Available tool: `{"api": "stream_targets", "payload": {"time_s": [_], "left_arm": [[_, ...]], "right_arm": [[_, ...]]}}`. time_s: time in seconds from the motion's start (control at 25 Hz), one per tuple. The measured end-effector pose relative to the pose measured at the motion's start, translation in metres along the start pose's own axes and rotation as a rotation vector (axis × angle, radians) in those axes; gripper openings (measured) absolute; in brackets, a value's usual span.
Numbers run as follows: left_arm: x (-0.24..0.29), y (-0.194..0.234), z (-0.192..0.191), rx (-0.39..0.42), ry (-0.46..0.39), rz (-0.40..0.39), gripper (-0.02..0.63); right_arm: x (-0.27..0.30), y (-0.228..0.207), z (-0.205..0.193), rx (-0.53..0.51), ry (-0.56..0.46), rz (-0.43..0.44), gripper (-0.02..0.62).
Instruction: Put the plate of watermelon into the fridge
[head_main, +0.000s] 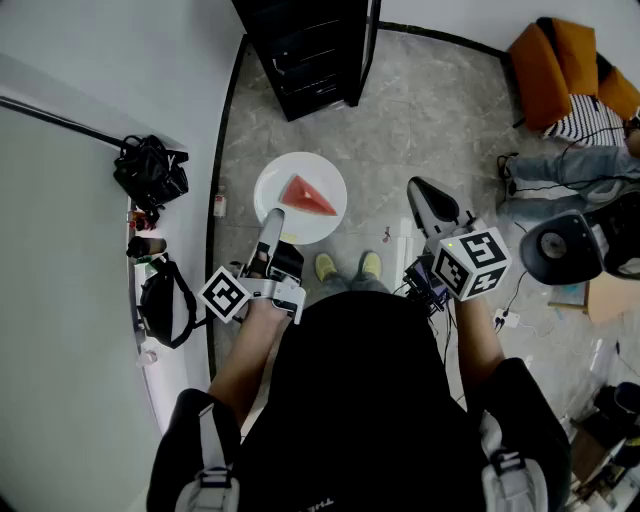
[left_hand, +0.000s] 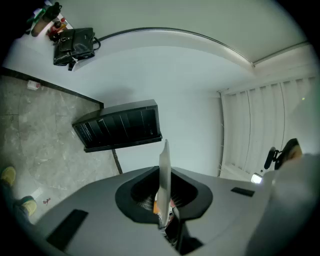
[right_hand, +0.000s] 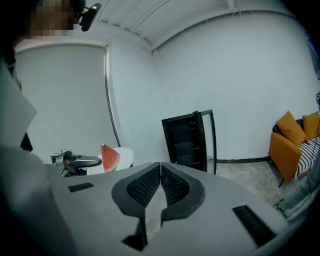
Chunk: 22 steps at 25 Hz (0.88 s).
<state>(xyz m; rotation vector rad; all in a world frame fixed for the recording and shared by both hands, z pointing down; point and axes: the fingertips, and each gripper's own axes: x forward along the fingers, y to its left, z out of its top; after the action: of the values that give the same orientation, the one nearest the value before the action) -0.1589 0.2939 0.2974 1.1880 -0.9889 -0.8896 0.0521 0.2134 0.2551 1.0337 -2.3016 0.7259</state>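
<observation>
Grey marbled floor (head_main: 430, 130), white walls (head_main: 100, 60), black fridge (head_main: 310, 50) (orange sofa (head_main: 565, 70) beyond).

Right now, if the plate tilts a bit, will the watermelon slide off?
Probably. The watermelon rests loose on a smooth white plate, so a tilt could let it slip. The left gripper pinches only one edge of the rim, so the far side may sag. The plate looks stiff but likely breakable if dropped.

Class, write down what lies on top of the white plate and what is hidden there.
One wedge of watermelon lies on the white plate, red flesh showing. The left gripper clamps the near rim, so the strip of plate under its fingers is covered.
</observation>
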Motion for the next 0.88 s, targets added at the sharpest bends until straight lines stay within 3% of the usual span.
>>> {"api": "stream_targets", "payload": {"time_s": [0.88], "left_arm": [[0.0017, -0.0054, 0.0017, 0.035, 0.008, -0.001, 0.041]], "right_arm": [[0.0098, 0.0044, 0.0007, 0.018, -0.012, 0.020, 0.014]]}}
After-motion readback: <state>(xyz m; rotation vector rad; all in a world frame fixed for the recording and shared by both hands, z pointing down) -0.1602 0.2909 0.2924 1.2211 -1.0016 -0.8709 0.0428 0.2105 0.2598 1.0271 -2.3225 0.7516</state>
